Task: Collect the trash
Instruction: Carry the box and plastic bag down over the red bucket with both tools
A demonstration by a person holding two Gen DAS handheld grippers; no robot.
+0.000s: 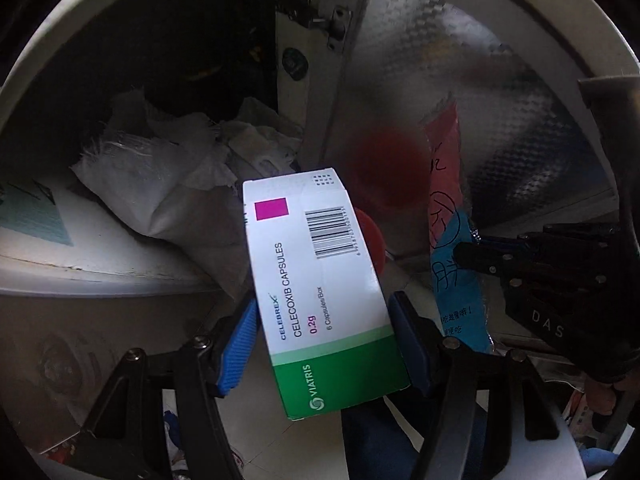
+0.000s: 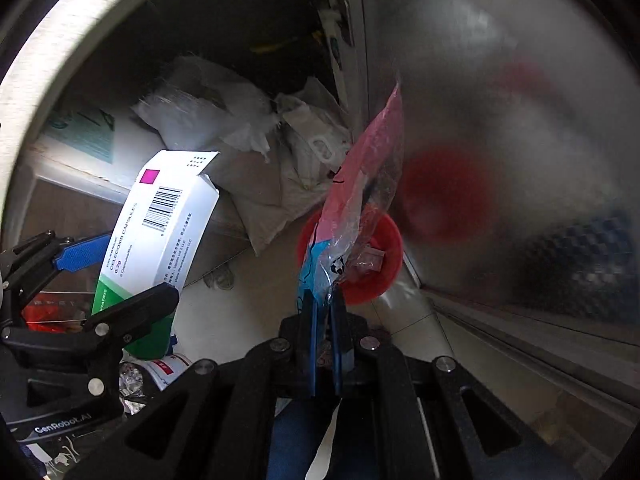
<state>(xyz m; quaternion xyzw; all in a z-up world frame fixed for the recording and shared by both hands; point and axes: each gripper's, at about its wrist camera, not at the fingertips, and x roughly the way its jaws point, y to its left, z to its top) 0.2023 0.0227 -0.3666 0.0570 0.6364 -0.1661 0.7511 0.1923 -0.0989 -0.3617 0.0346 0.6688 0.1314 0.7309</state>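
Note:
My left gripper [image 1: 322,320] is shut on a white and green Celebrex medicine box [image 1: 316,280], held upright between its blue pads. The box also shows at the left of the right wrist view [image 2: 160,232], with the left gripper [image 2: 116,276] around it. My right gripper [image 2: 324,304] is shut on a pink and blue plastic wrapper [image 2: 352,208] that stands up from its tips. The wrapper [image 1: 448,232] and the right gripper [image 1: 472,250] show at the right of the left wrist view.
A red round lid [image 2: 384,268] lies on the tiled floor beside a reflective metal cabinet door [image 2: 520,160]. Crumpled white bags [image 1: 172,184] are piled against a white appliance [image 1: 80,248]. More litter [image 2: 160,368] lies on the floor at lower left.

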